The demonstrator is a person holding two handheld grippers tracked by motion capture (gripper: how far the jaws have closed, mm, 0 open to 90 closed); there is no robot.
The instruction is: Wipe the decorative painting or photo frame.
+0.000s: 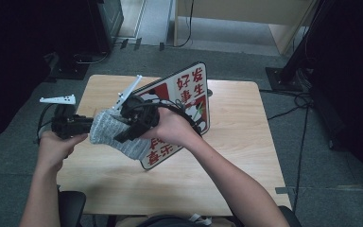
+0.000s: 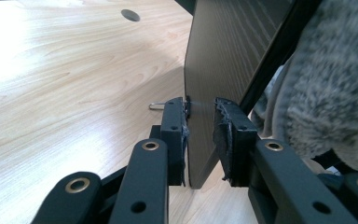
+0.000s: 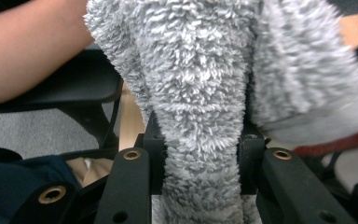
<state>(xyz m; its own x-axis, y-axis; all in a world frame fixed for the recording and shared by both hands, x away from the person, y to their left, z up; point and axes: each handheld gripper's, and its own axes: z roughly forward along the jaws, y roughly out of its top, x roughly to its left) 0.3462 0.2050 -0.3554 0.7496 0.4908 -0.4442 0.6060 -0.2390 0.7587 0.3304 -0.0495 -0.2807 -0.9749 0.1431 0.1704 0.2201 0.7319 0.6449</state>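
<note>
The left gripper (image 1: 78, 125) is held level at the left by the left hand (image 1: 56, 144), its jaws pointing right and standing close together with a thin gap between the pads (image 2: 226, 140). The right gripper (image 1: 133, 124) is raised and tilted, jaws pointing left and down, clamped tight, with the right hand (image 1: 170, 128) wrapped round its body and the forearm reaching in from the lower right

Black gripper (image 2: 200, 140) links, brass-ringed pivots, frayed pads, bare forearms
</note>
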